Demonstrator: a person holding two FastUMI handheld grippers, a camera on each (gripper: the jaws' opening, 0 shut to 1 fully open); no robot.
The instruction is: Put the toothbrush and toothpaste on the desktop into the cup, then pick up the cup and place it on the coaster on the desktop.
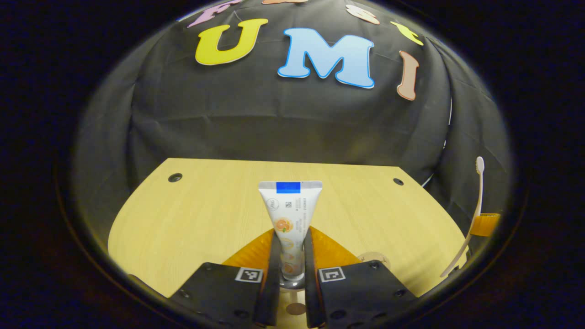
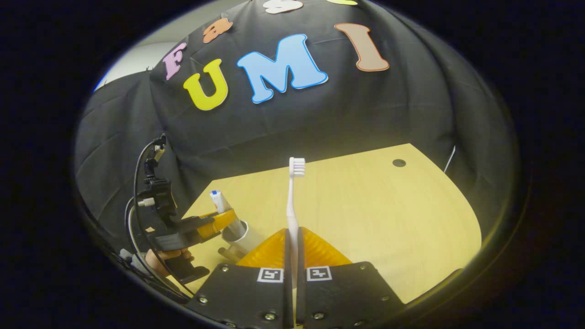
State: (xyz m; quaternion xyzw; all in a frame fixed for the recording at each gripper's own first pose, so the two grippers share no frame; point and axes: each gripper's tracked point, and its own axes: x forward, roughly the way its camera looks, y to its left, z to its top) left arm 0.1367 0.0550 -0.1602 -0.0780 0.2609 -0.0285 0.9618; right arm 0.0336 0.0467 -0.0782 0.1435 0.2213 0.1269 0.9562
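Observation:
My left gripper [image 1: 291,237] is shut on a white toothpaste tube [image 1: 289,214], which stands upright with its crimped end up. In the right gripper view the same tube [image 2: 218,201] is held by the left gripper [image 2: 215,222] over a white cup [image 2: 246,237], its lower end at the cup's mouth. My right gripper [image 2: 292,234] is shut on a pale toothbrush [image 2: 292,201], held upright with the bristles on top, above the wooden desktop [image 2: 365,205]. The toothbrush [image 1: 475,210] also stands at the far right of the left gripper view. A round pale disc [image 1: 375,257], maybe the coaster, peeks out behind my left gripper.
A hand [image 2: 160,258] holds the left gripper, with cables rising above it. The desktop [image 1: 192,214] has small dark holes near its back corners [image 1: 175,177] [image 2: 399,162]. The black cloth wall closes off the back.

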